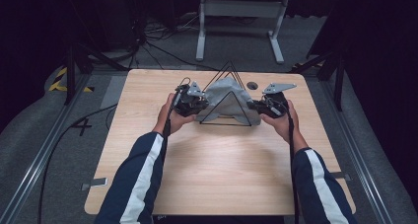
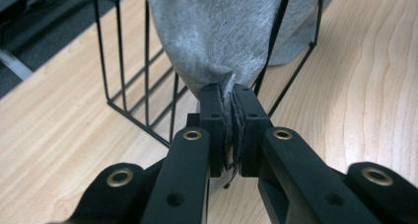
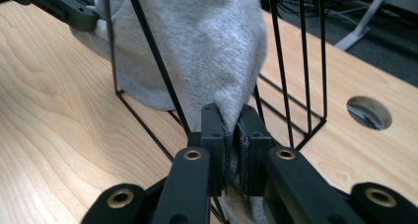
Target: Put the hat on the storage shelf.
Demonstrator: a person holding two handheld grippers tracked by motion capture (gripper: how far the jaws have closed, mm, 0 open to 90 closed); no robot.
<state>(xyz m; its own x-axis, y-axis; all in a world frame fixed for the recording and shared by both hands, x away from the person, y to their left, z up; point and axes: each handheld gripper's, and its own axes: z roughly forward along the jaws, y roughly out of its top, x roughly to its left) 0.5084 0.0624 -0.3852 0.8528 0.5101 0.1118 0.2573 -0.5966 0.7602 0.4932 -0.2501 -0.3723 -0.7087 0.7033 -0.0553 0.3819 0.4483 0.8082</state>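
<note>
A black wire rack [image 1: 227,98], shaped like a triangular prism, stands on the far middle of the wooden surface [image 1: 217,169], and a grey cloth [image 1: 227,93] is draped over and through it. In the high view the cloth rises to a peak near the rack's top and spreads down toward both lower corners, so its long axis runs left to right between the two grippers. The rack's triangular face is turned toward the person, its apex pointing up.

The left gripper [image 1: 193,101] sits at the cloth's left end, held in the person's left hand [image 1: 172,116]. In the left gripper view its fingers [image 2: 213,116] are clenched on a bunched fold of the grey cloth [image 2: 217,31], which fans out upward just beyond them, with the wire rack's [image 2: 148,61] bars on either side.

The right gripper [image 1: 268,105] sits at the cloth's right end, in the right hand [image 1: 286,121]. In the right gripper view its fingers [image 3: 213,130] are likewise clamped on a pinch of cloth [image 3: 207,46], which widens up and away from them behind a slanting rack bar [image 3: 153,51]. Further beyond the fingers, at the upper left, the left gripper [image 3: 64,4] touches the cloth's other end. To the right of the fingers a round hole [image 3: 368,112] is cut in the surface.
</note>
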